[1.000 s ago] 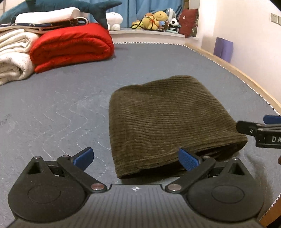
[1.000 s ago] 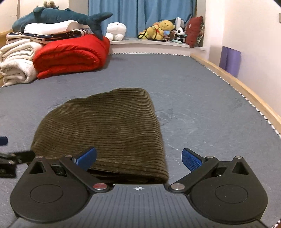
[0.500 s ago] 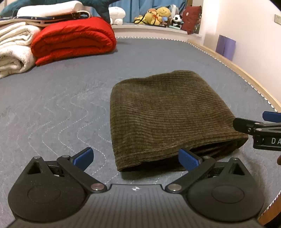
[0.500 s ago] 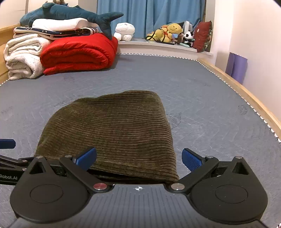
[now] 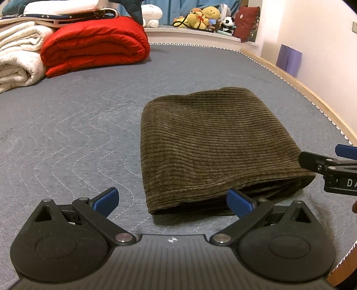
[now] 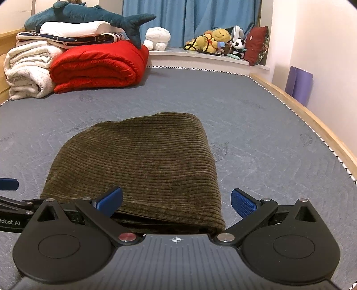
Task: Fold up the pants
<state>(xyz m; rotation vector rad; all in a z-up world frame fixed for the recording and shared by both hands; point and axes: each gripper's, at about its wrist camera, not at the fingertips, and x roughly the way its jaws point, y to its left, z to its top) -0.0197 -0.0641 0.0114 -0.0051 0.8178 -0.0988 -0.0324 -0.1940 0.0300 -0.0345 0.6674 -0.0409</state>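
Observation:
The olive-green corduroy pants (image 5: 214,142) lie folded into a compact rectangle on the grey quilted mattress (image 5: 67,138); they also show in the right wrist view (image 6: 138,162). My left gripper (image 5: 171,201) is open and empty, just short of the pants' near-left corner. My right gripper (image 6: 176,200) is open and empty at the pants' near-right edge. The right gripper shows at the right edge of the left wrist view (image 5: 330,167). The left gripper shows at the left edge of the right wrist view (image 6: 13,205).
A rolled red quilt (image 6: 98,67), white blankets (image 6: 26,71) and a plush shark (image 6: 89,16) are stacked at the far left. Stuffed toys (image 6: 221,42) sit on the far ledge. A wooden bed rail (image 6: 312,120) runs along the right.
Both grippers have drawn back and risen slightly from the folded pants, so more of the mattress shows in front. The pants lie unmoved. Both grippers stay open.

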